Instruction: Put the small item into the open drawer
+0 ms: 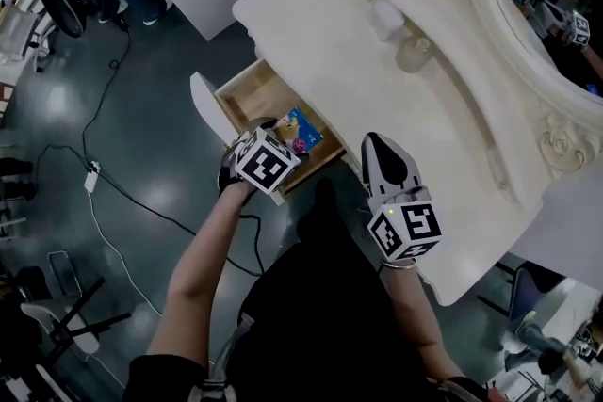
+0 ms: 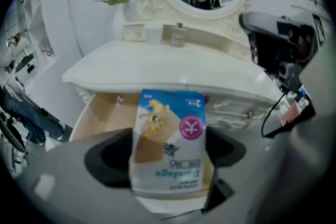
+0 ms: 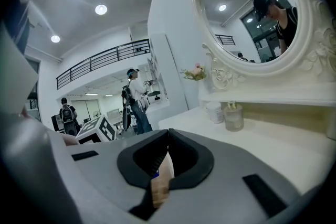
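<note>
The small item is a blue-and-white snack packet (image 1: 303, 131) with a pink round mark. My left gripper (image 1: 285, 139) is shut on its lower part. In the left gripper view the packet (image 2: 169, 139) stands upright between the jaws of my left gripper (image 2: 168, 162), just over the front of the open wooden drawer (image 2: 102, 113). In the head view the drawer (image 1: 252, 99) is pulled out from the white vanity table (image 1: 320, 33). My right gripper (image 1: 375, 146) hovers by the table's front edge. In its own view the right gripper (image 3: 168, 134) has its jaws touching at the tips, holding nothing.
A glass jar (image 1: 413, 53) and a white container (image 1: 385, 16) stand at the back of the tabletop, under an ornate oval mirror (image 1: 556, 5). Cables (image 1: 104, 231) run over the dark floor to the left. People stand far off in the right gripper view.
</note>
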Demonstrator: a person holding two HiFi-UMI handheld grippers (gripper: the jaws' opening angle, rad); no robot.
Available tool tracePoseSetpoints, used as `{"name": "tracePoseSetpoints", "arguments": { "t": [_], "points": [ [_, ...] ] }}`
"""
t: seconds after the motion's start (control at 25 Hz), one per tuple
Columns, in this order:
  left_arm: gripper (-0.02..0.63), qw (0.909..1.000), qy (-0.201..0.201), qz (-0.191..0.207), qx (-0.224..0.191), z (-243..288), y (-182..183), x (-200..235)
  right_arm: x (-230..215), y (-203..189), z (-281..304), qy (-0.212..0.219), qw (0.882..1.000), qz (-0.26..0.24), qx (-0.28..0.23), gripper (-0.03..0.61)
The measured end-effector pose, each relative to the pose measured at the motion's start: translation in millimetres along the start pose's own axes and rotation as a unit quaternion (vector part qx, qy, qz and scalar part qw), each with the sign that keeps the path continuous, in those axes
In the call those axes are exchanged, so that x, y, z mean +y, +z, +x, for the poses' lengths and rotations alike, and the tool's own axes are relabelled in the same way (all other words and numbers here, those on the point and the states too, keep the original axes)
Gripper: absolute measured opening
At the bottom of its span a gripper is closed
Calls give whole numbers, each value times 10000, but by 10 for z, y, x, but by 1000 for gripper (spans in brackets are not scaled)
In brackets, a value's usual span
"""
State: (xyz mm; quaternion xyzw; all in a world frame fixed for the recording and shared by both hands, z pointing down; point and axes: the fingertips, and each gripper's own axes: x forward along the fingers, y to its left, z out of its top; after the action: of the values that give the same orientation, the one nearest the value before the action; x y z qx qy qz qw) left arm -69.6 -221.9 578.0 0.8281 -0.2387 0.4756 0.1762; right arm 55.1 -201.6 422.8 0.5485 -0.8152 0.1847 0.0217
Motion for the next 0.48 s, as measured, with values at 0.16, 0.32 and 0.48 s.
{"name": "tracePoseSetpoints", "arguments": {
  "t": [0.16,0.32,0.48],
  "points": [
    [436,9989,-25,238,404,172,-65,15,-52,-15,-5,-9,10000,24,26,0],
    [436,9973,-45,300,675,331,-136,36,-111,-38,-15,-25,10000,45,52,0],
    [436,9961,-105,317,817,457,-140,44,-168,-69,-23,-30,9999,109,88,0]
  ]
}}
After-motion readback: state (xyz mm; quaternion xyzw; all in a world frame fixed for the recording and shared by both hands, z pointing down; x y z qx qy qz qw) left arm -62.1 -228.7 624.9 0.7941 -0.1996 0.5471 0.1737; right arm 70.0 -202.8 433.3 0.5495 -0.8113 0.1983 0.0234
